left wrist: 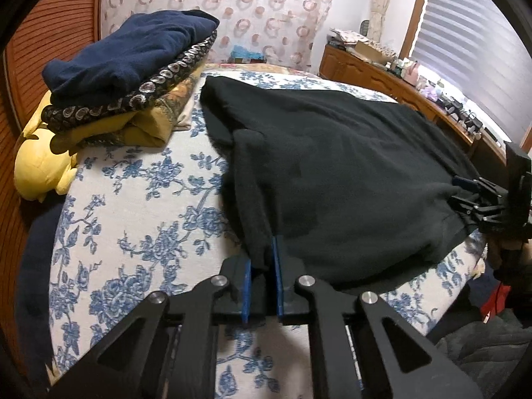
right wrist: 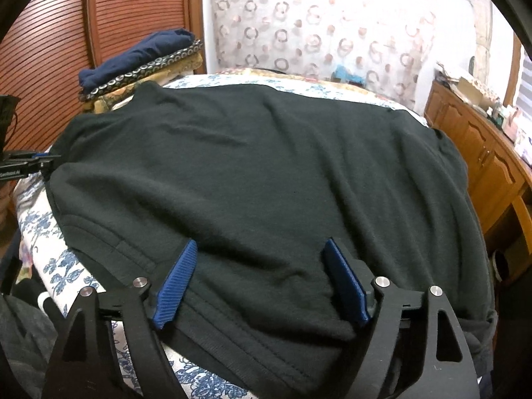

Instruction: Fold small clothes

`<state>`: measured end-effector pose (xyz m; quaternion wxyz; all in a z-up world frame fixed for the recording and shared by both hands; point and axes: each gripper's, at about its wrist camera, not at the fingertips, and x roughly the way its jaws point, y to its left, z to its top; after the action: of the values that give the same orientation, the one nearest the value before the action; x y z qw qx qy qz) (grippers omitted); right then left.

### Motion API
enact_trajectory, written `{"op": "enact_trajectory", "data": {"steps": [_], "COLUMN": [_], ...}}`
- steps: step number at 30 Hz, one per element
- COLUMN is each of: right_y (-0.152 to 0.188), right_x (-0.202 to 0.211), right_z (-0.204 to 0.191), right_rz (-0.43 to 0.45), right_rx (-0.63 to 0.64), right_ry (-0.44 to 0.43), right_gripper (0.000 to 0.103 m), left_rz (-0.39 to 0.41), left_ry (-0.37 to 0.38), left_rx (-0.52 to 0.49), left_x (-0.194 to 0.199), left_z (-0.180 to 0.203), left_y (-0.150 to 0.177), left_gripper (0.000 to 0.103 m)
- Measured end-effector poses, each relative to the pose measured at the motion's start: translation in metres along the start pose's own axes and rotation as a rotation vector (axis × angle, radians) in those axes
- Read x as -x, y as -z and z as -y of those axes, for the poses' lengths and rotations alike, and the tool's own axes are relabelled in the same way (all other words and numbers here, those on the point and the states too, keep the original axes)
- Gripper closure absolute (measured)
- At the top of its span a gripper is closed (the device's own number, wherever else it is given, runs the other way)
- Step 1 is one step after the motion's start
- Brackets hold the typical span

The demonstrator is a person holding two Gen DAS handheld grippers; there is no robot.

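Black sweater (right wrist: 266,173) lies spread flat on the bed (left wrist: 139,199), which has a white cover with blue flowers, and it takes most of the bed's near and right part. Its hem runs along the near edge. The left gripper (left wrist: 263,266) has its blue pads (left wrist: 276,272) pressed together on a fold of the sweater at the garment's left near corner; the cloth comes out between them. The right gripper (right wrist: 262,282) rests on the hem close to the near edge with its jaws wide apart, the pads (right wrist: 176,286) lying on the cloth and pinching nothing. At the far left corner of the bed stands a pile of folded clothes (left wrist: 129,66), a navy piece on top, and beside it a yellow cushion (left wrist: 43,173)
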<state>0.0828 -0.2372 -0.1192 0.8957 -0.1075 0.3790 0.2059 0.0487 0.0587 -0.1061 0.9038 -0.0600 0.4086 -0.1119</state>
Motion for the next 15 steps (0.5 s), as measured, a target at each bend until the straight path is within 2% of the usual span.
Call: {"op": "enact_trajectory", "data": {"steps": [4,7,11,15], "right_y": [-0.001,-0.001,0.002,0.008], "right_x": [0.000,0.002,0.013,0.035], "right_z": [-0.001,-0.001,0.011,0.036], "right_rz": [-0.004,-0.016,-0.003,0.031], "right_rx": [0.000,0.012,-0.030,-0.092], "right_ry": [-0.001,0.000,-0.019,-0.015], "right_gripper": [0.022,0.025,0.036,0.037], "left_rz": [0.059,0.110,0.148,0.157], "left_ry": [0.068,0.109,0.181,0.231], "left_rx": [0.018,-0.017,-0.104,-0.191], "left_x": [0.015,0.031,0.039,0.030], "left_z": [0.011,0.031,0.073,0.114], "left_y": [-0.013,-0.035,-0.075,-0.109], "left_gripper": [0.098,0.098,0.098,0.098]}}
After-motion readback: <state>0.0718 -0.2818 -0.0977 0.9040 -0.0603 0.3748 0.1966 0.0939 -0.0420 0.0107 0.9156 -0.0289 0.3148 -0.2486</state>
